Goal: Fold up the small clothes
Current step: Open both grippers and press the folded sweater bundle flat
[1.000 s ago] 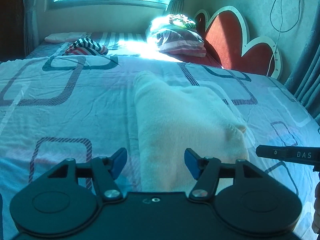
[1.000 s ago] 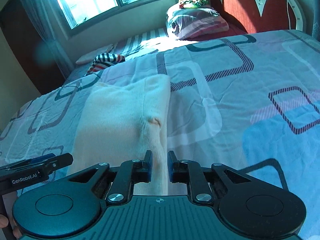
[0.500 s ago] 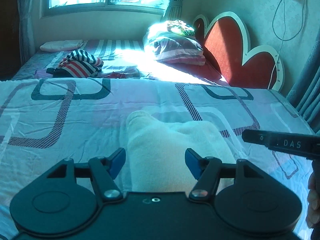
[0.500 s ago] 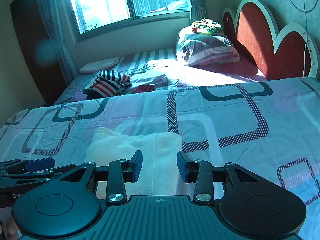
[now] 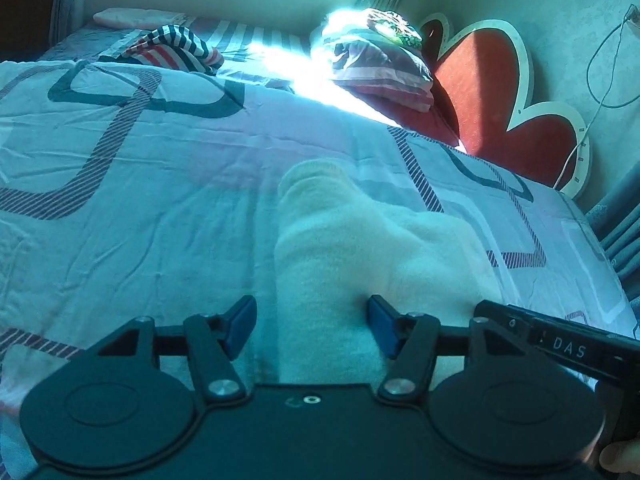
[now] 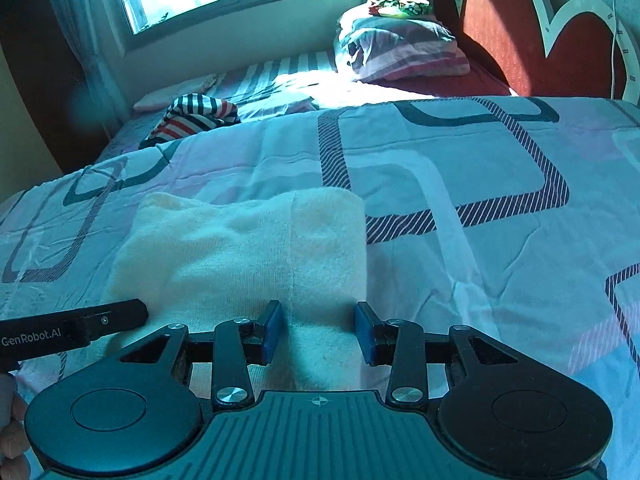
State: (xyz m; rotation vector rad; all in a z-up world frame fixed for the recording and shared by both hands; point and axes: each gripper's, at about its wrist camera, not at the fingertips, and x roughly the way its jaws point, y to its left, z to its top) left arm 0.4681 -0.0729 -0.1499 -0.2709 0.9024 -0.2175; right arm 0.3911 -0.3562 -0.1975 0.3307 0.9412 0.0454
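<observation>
Both pairs of jaws stand apart, gripping nothing. On the left gripper (image 5: 312, 328) the blue pads (image 5: 240, 326) sit wide, with the near left edge of the folded cream garment (image 5: 360, 260) showing in the gap, untouched as far as can be seen. The right gripper (image 6: 318, 336) stands narrower — its jaws have just been opening — and the garment's right part, with its lengthwise seam, lies between and below the pads (image 6: 366, 334), which do not press on it. Each gripper tilts down toward the patterned bedspread (image 5: 140, 220), the two side by side; each camera catches the other's black finger at its edge. A fingertip of the holding hand shows at the lower corner of both views. The garment lies flat on the bedspread, well short of the striped clothing (image 5: 176, 46) and pillows (image 5: 380, 68) by the red headboard (image 5: 500, 100).
</observation>
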